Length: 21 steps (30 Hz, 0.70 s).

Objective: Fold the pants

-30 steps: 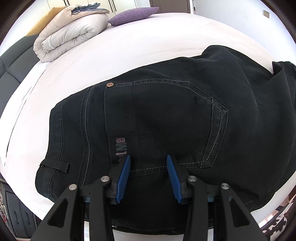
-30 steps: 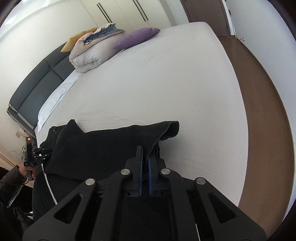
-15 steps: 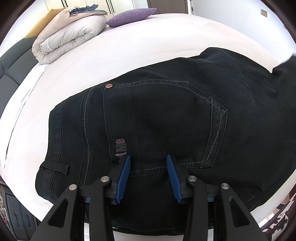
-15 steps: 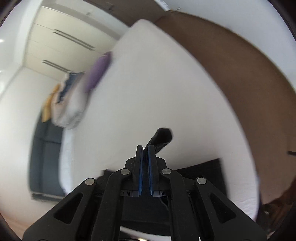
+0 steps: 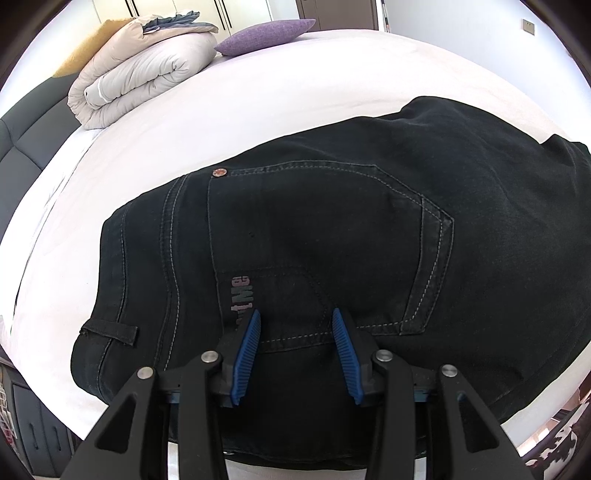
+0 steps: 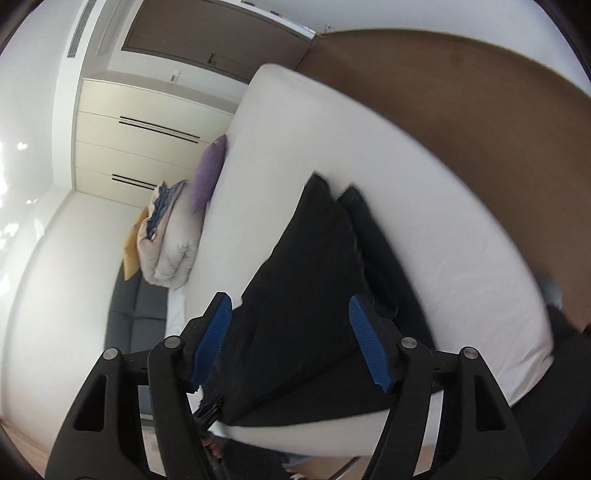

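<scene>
White bed (image 5: 295,85): a broad mattress in a plain sheet is seen in both wrist views; every other thing lies on it.
Black pants (image 5: 332,240): spread flat across the near part of the bed, back pocket and waistband uppermost; in the right wrist view a folded layer (image 6: 306,266) is seen lying over the rest.
Folded duvet (image 5: 144,74): stacked at the head of the bed, well apart from the pants.
Purple pillow (image 5: 266,35): laid just beside the duvet.
Left gripper (image 5: 295,325): held low over the back pocket near the waistband, pointing along the cloth; its blue pads (image 5: 245,354) are parted and nothing is clamped between them. Whether the tips press on the denim cannot be told.
Right gripper (image 6: 291,328): rolled sideways, so the room appears tilted; its jaws are spread wide above the folded layer, and no cloth is caught in them.
Obstruction: none is seen between either gripper and the pants.
</scene>
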### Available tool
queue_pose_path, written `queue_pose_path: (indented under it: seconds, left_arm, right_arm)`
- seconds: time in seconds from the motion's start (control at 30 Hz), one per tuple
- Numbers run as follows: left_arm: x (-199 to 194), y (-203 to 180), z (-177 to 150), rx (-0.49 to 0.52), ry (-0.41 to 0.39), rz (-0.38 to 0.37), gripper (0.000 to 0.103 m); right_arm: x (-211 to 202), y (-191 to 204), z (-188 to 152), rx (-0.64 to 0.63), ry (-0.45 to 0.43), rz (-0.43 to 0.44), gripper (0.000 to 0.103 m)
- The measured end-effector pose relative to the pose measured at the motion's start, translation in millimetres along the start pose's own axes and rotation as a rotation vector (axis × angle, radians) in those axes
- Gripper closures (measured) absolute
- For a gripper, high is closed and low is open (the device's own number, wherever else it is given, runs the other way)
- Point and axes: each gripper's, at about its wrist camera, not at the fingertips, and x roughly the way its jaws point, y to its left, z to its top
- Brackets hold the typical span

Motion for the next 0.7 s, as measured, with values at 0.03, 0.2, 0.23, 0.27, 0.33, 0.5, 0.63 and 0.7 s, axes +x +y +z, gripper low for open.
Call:
queue_pose_path:
  seconds: [0.03, 0.2, 0.23, 0.27, 0.33, 0.5, 0.63, 0.7]
  left_arm:
    - [0, -1, 0, 0.001, 0.001, 0.002, 0.059]
    - [1, -3, 1, 0.001, -0.001, 0.005, 0.059]
    - [1, -3, 1, 0.001, -0.002, 0.005, 0.059]
    - [1, -3, 1, 0.0, -0.005, 0.005, 0.059]
    - [1, -2, -1, -0.005, -0.011, 0.002, 0.059]
    - [1, 2, -5, -0.008, -0.022, -0.002, 0.059]
    - [2, 5, -7, -0.006, -0.026, -0.006, 0.059]
    - [3, 6, -8, -0.008, -0.028, -0.011, 0.059]
  right_arm:
    - [7, -5, -12, 0.042, 0.017, 0.013, 0.037]
    - [37, -34, -45, 0.154, 0.056, 0.012, 0.041]
    - [45, -42, -50, 0.167, 0.054, 0.007, 0.045]
    - [49, -43, -52, 0.186, 0.05, 0.001, 0.046]
    - [52, -56, -52, 0.221, 0.029, 0.007, 0.047]
    - [63, -63, -50, 0.242, -0.043, 0.01, 0.047]
    - [66, -69, -45, 0.271, -0.114, 0.006, 0.047]
    - [76, -72, -46, 0.288, -0.139, 0.015, 0.047]
